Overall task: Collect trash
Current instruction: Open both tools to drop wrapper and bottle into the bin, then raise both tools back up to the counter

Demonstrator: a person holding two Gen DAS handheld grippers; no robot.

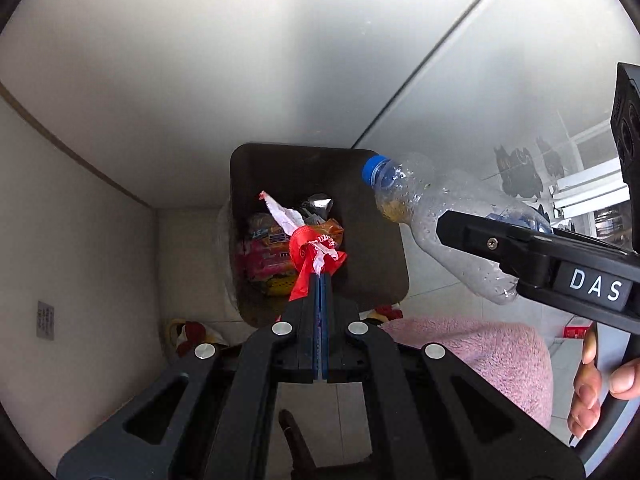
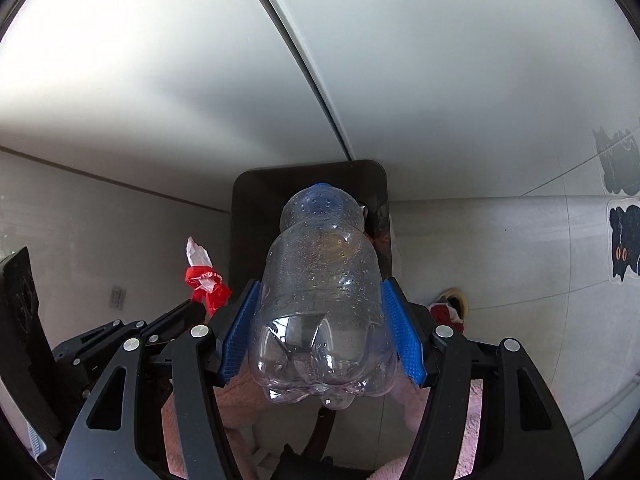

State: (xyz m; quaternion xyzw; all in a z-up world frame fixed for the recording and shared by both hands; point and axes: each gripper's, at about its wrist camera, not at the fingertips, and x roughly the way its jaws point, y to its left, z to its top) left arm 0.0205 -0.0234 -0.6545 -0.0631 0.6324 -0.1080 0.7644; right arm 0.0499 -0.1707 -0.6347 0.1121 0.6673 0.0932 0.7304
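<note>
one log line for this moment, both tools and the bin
left tool: shut on red-and-white crumpled wrapper | right tool: shut on clear plastic bottle with blue cap | both over dark rectangular bin

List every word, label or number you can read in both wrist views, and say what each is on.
"DAS": white letters on the right gripper, seen from the left wrist.
Red wrapper in the left gripper: white print, too crumpled to read.
Snack packets in the bin: blurred.
Grey wall plate: too small.
</note>
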